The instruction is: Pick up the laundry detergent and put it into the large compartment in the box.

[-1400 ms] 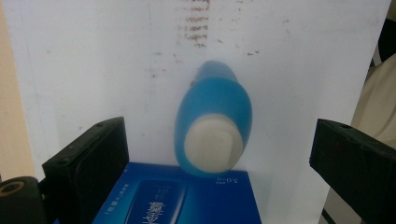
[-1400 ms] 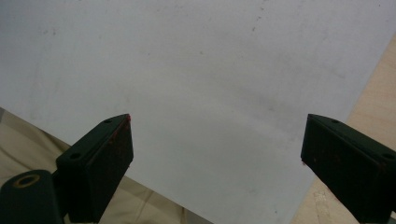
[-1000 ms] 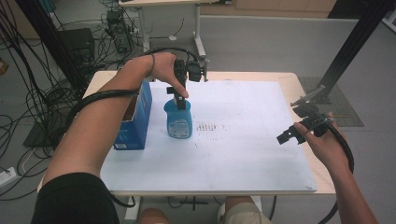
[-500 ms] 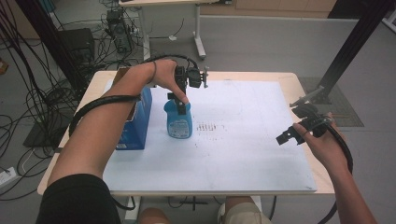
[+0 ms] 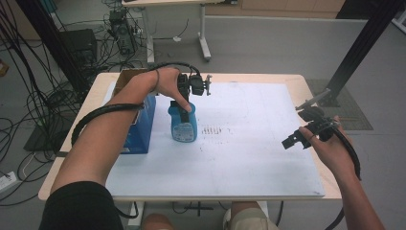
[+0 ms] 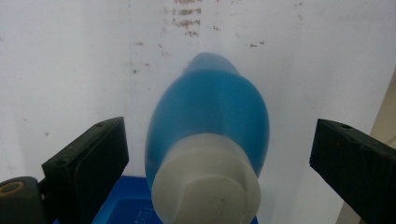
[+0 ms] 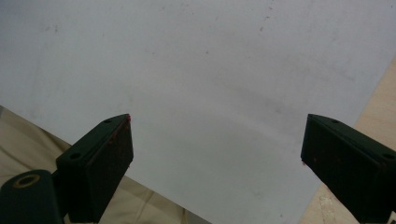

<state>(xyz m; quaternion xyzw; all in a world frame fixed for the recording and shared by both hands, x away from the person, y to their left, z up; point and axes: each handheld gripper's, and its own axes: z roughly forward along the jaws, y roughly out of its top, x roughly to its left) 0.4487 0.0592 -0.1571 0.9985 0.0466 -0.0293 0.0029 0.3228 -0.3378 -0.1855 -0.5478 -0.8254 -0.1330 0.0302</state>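
Two spread left tongs flank blue bottle

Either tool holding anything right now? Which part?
Nothing held. The left tool is open, jaws either side of the blue bottle at its white cap, not touching. The right tool is open, empty.

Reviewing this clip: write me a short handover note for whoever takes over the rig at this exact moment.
Left gripper: open, directly above the blue bottle, jaws on either side of its white cap and not touching it.
Right gripper: open, holding nothing, over the near right edge of the white sheet.
Things: the bottle stands upright on the sheet, beside the blue box on its left.
Done: left gripper lined up with the cap.
Left: probably lower, close on the bottle and move it; no grasp made yet.
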